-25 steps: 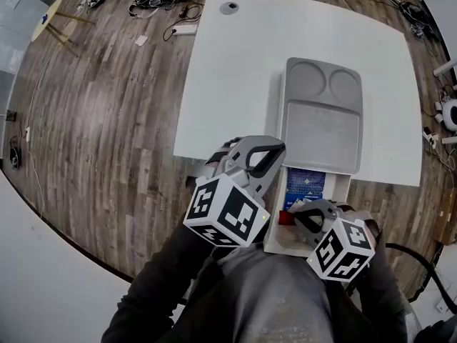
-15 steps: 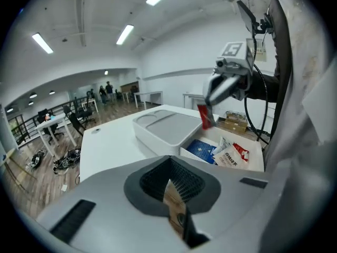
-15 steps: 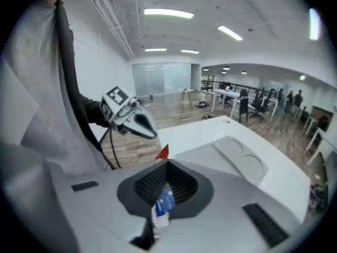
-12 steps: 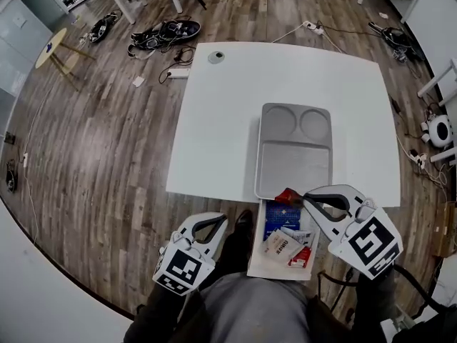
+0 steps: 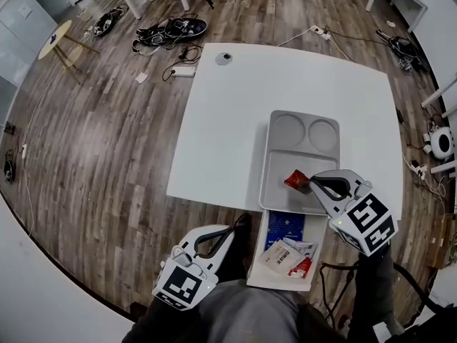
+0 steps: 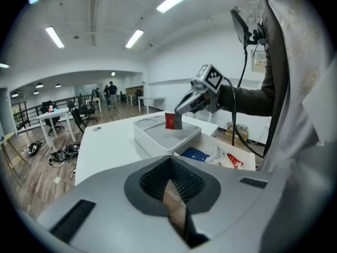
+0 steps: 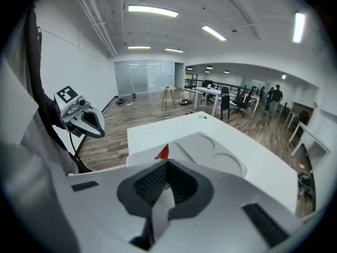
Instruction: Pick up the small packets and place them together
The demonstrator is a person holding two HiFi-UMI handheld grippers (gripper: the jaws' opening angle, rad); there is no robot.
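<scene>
Red small packet (image 5: 296, 181) pinched at one edge by right hand-held gripper (image 5: 308, 184), jaws fully closed on it. Held just above the large compartment of the grey tray (image 5: 270, 156) on the white surface (image 5: 228, 120); contact with the tray floor not resolvable. In the head view, packet sticks out from the jaw tips toward the left, away from the marker cube. In the left gripper view, seen standing on edge, faces near vertical, about as tall as wide, so long axis not readable. In the right gripper view, only one red corner visible above the jaws; rest hidden behind them.

Left hand-held gripper (image 5: 227, 229) low by the lap, off the surface, jaws together, nothing between them.

Open white box (image 5: 258, 266) against the surface's near edge: blue packet (image 5: 284, 227), white packets (image 5: 282, 254), second red packet (image 5: 301, 268) overlapping. Print illegible.
</scene>
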